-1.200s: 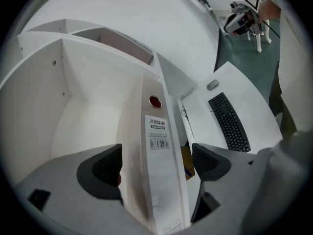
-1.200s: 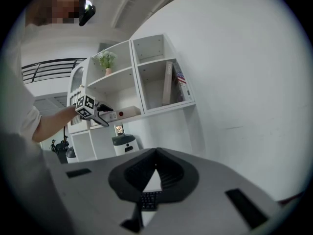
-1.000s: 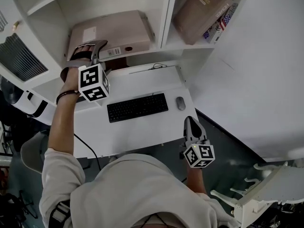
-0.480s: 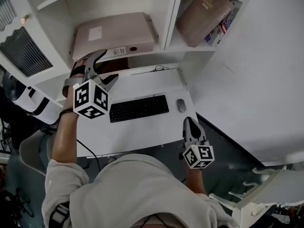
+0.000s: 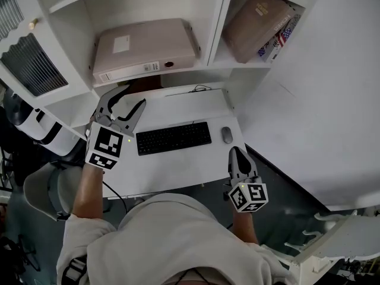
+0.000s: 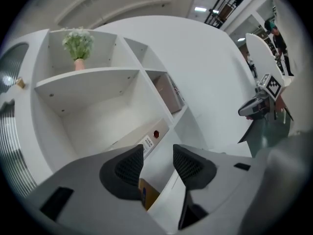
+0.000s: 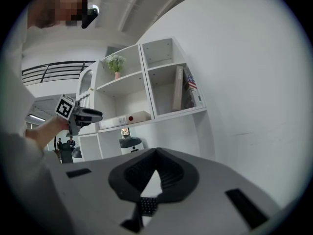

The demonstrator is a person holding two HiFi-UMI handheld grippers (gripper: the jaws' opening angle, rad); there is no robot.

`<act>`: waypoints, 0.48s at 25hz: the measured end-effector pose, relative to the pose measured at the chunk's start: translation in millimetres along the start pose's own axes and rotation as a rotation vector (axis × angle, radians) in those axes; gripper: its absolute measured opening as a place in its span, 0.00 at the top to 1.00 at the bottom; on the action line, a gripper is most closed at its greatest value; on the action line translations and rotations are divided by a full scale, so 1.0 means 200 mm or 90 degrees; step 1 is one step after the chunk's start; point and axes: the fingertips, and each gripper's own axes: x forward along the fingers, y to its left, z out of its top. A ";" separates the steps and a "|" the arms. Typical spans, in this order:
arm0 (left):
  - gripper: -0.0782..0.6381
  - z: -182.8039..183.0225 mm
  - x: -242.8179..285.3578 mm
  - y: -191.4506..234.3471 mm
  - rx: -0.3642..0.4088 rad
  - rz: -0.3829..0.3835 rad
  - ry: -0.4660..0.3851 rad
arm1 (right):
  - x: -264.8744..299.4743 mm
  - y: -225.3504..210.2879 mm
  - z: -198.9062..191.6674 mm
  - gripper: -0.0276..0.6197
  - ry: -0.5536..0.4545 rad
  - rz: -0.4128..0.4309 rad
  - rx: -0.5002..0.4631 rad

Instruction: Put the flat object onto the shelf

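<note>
- Head view: my left tool (image 5: 127, 100) has come back from the shelf (image 5: 196, 69). A second ago it was up against the binder (image 5: 145, 49); now it hangs over the left end of the counter (image 5: 166, 165), well apart from it.
- The binder lies flat in the shelf's left compartment, its labelled spine toward me, in the same place as before.
- My right tool (image 5: 237, 153) has not moved: it sits low at the counter's front edge, just below the mouse (image 5: 226, 135) and to the right of the keyboard (image 5: 173, 138).
- Left gripper view: the left tool's (image 6: 157, 160) jaws are closing, about half apart, with nothing between them. The binder (image 6: 146, 138) shows beyond them on the shelf, untouched, and a potted plant (image 6: 78, 45) stands on the level above.
- Right gripper view: the right tool's (image 7: 156, 155) jaws are together at the tips and hold nothing. Past them I see the left tool (image 7: 90, 115) in the air in front of the shelf, and the binder (image 7: 124, 120) resting on its board.
</note>
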 end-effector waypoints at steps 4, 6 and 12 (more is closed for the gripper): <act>0.72 -0.05 -0.04 0.01 -0.077 0.020 -0.021 | 0.03 0.03 0.02 0.95 -0.005 0.012 -0.006; 0.77 -0.08 -0.07 0.02 -0.116 0.033 -0.029 | 0.03 0.05 0.03 0.95 -0.006 0.018 -0.008; 0.87 -0.17 -0.13 0.05 -0.192 0.059 -0.031 | 0.05 0.10 0.06 0.95 -0.013 0.037 -0.018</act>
